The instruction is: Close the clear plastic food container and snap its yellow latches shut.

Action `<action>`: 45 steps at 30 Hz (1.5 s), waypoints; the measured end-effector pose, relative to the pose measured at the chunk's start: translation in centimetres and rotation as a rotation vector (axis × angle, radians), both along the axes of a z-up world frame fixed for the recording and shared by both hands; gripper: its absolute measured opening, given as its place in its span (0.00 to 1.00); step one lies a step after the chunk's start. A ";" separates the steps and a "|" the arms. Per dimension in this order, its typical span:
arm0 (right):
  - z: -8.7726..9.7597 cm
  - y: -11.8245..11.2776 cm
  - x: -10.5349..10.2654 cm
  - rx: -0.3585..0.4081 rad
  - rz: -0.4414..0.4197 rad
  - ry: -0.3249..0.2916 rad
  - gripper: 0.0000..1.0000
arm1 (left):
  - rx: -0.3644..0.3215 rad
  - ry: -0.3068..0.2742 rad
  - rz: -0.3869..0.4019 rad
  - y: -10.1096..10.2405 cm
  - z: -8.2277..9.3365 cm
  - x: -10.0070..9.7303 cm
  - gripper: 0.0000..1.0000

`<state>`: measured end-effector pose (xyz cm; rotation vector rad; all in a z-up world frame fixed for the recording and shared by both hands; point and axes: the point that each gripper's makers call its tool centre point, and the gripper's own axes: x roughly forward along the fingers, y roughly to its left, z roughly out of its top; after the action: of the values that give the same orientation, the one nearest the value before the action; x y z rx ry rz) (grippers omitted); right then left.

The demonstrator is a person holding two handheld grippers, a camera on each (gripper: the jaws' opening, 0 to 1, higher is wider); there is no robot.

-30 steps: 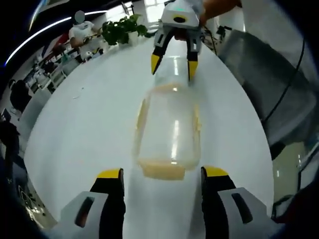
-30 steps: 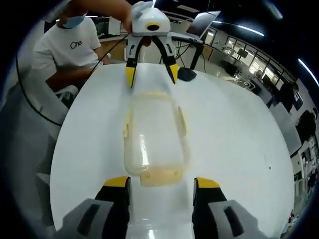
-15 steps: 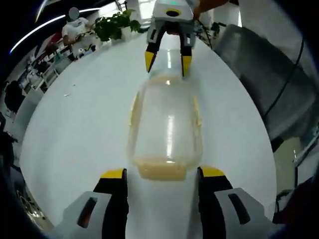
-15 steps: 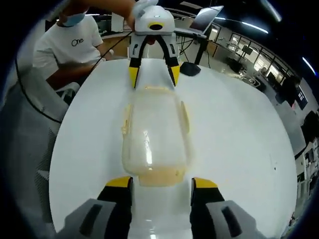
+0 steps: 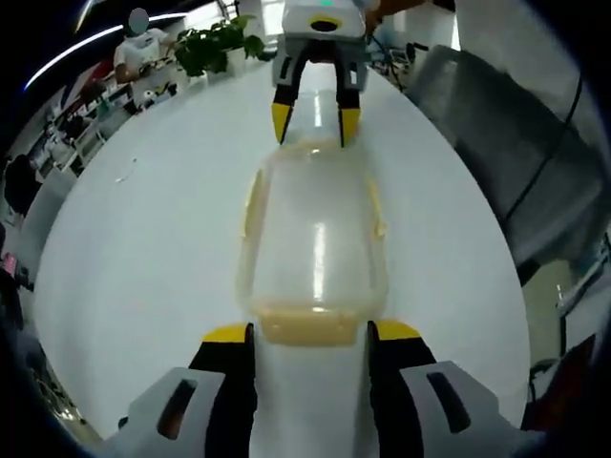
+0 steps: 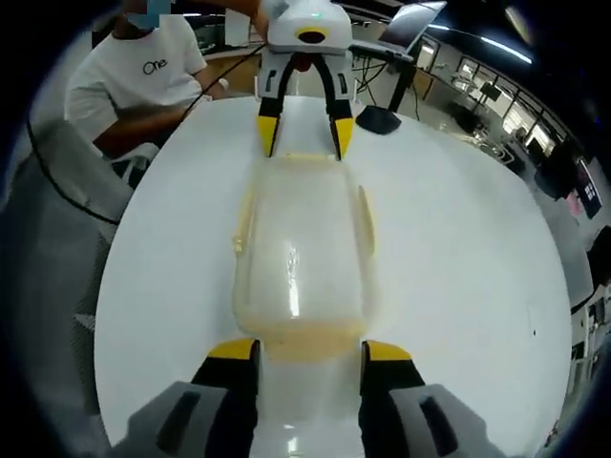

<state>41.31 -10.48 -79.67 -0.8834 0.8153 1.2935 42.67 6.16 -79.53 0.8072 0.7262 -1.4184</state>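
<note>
Both grippers, left (image 5: 311, 333) and right (image 6: 298, 349), stood apart at the container's (image 5: 313, 243) ends; best squeeze each end latch (image 5: 312, 324) squarely.

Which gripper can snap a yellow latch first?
About even: the left gripper straddles one end latch of the container, and the right gripper straddles the other end latch.

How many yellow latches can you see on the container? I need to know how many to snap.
4: one latch at the left gripper's end, one at the right gripper's view's far end, and one on each long side.
</note>
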 end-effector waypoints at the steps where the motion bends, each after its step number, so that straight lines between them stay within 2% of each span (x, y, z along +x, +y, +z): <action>1: 0.0 0.1 -0.1 0.000 0.007 0.005 0.39 | 0.002 -0.001 0.000 0.0 -0.1 0.0 0.43; 8: -0.4 0.0 0.0 -0.018 0.014 0.023 0.37 | 0.012 -0.014 -0.012 -0.1 -0.2 0.1 0.38; 21: -0.7 0.0 -0.1 -0.013 0.027 0.061 0.37 | 0.036 0.025 -0.018 -0.4 -0.5 -0.1 0.37; 32: -0.8 0.1 -0.2 -0.011 0.034 0.048 0.35 | 0.021 0.032 -0.011 -0.4 -0.4 -0.5 0.36; 34: -0.7 0.2 -0.2 -0.014 0.041 0.045 0.35 | 0.044 0.028 -0.032 -0.3 -0.4 -0.7 0.36; 36: -0.5 0.3 -0.5 -0.012 0.066 0.039 0.35 | 0.064 0.029 -0.034 -0.3 -0.2 -1.1 0.36; 39: 0.3 0.5 -0.6 0.012 0.067 0.035 0.35 | 0.055 0.035 -0.011 0.1 0.5 -1.4 0.36; 40: 0.7 0.7 -0.7 0.018 0.070 0.038 0.35 | 0.057 0.061 0.010 0.2 0.9 -1.8 0.36; 42: 1.2 0.9 -0.9 0.023 0.077 0.031 0.35 | 0.073 0.026 0.000 0.3 1.4 -1.9 0.36; 45: 1.8 0.8 -1.2 0.024 0.084 0.029 0.35 | 0.077 0.022 0.006 0.2 2.2 -2.4 0.36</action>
<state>40.09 -9.69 -77.88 -0.8898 0.7908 1.3895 40.30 6.39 -77.34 0.8491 0.8032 -1.4028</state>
